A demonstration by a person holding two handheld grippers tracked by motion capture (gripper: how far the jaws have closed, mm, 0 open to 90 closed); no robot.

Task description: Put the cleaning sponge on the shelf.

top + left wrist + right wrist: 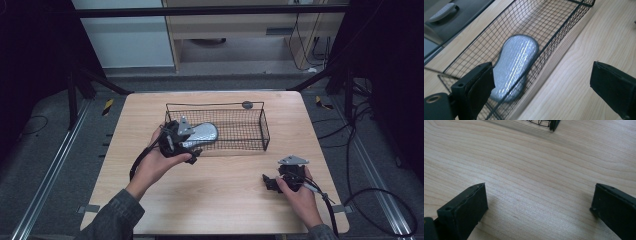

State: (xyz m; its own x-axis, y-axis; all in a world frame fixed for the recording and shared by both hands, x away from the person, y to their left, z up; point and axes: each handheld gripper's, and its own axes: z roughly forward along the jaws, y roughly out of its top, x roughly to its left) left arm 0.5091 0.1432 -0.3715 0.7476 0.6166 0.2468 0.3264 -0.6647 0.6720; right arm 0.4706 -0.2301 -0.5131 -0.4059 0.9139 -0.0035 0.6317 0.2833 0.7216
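The work surface is a light wood-grain table [220, 185] with rounded corners, standing on a grey floor [50, 150] between two metal floor rails. Dark curtains close off the left and right sides. Beyond the far edge stand a pale cabinet [125, 40] and a wooden desk [240, 25], and black cables [370, 200] lie looped on the floor to the right.

A black wire basket [250, 107] sits on the far half of the table, long side running left to right. Inside it, at the left end, lies a silver-grey pad [515, 62]. The pad is flat and elongated, with a rounded, slightly waisted outline, a dark bound edge and a ribbed, shiny woven face. It rests on the basket floor, leaning a little against the near wall mesh.

The left gripper [192, 142] is held over the near-left corner of the basket, just beside the pad. In the left gripper view its jaws stand wide apart, one over the basket and one over bare table, with nothing between them.

The right gripper [270, 182] rests low at the near right of the table, well apart from the basket. Its jaws are also spread wide over bare wood, holding nothing.
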